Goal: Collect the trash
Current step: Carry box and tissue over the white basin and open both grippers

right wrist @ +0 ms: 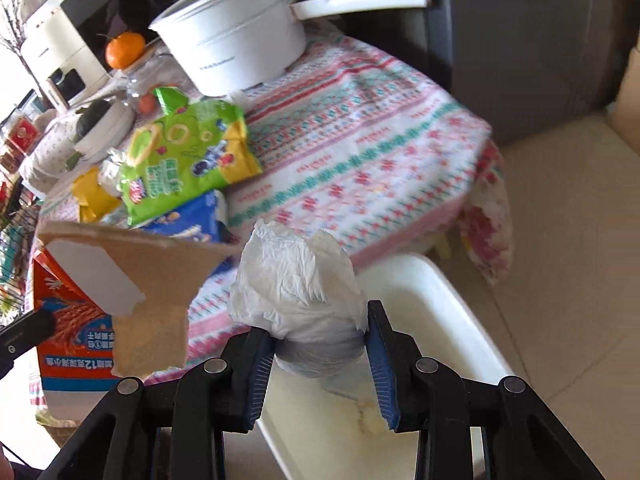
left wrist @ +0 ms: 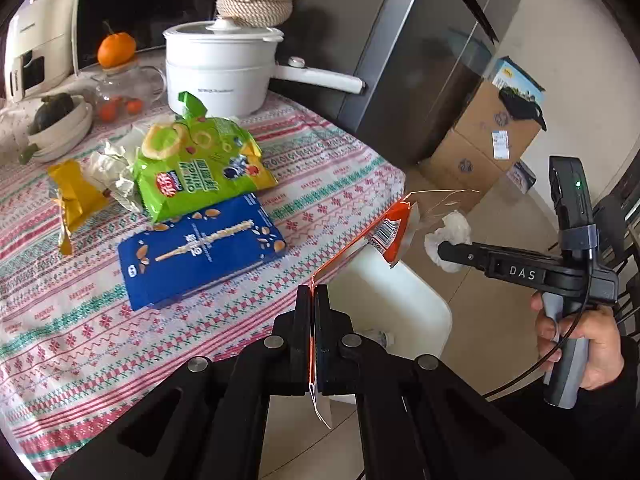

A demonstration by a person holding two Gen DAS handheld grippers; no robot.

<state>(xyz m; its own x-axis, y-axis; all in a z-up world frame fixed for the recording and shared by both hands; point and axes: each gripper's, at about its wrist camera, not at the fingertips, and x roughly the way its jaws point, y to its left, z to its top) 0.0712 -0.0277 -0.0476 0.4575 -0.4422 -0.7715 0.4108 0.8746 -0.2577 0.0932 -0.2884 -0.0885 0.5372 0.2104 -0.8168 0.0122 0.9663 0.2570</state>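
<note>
My left gripper (left wrist: 313, 292) is shut on a flattened orange carton (left wrist: 390, 232), seen edge-on and reaching out past the table's edge above a white bin (left wrist: 400, 300). In the right wrist view the carton (right wrist: 72, 320) shows its brown inside at the left. My right gripper (right wrist: 316, 320) is shut on a crumpled white tissue (right wrist: 298, 284) over the bin (right wrist: 440, 292). The left wrist view shows that gripper (left wrist: 442, 248) and tissue (left wrist: 452, 228) in a person's hand. On the tablecloth lie a green snack bag (left wrist: 196, 160), a blue box (left wrist: 200, 248), a yellow wrapper (left wrist: 74, 196) and crumpled paper (left wrist: 112, 168).
A white pot (left wrist: 216, 68) with a long handle stands at the back of the table, beside a glass teapot (left wrist: 120, 88) topped by an orange and a bowl (left wrist: 60, 128) holding a dark squash. Cardboard boxes (left wrist: 488, 132) sit on the floor by a dark fridge (left wrist: 420, 60).
</note>
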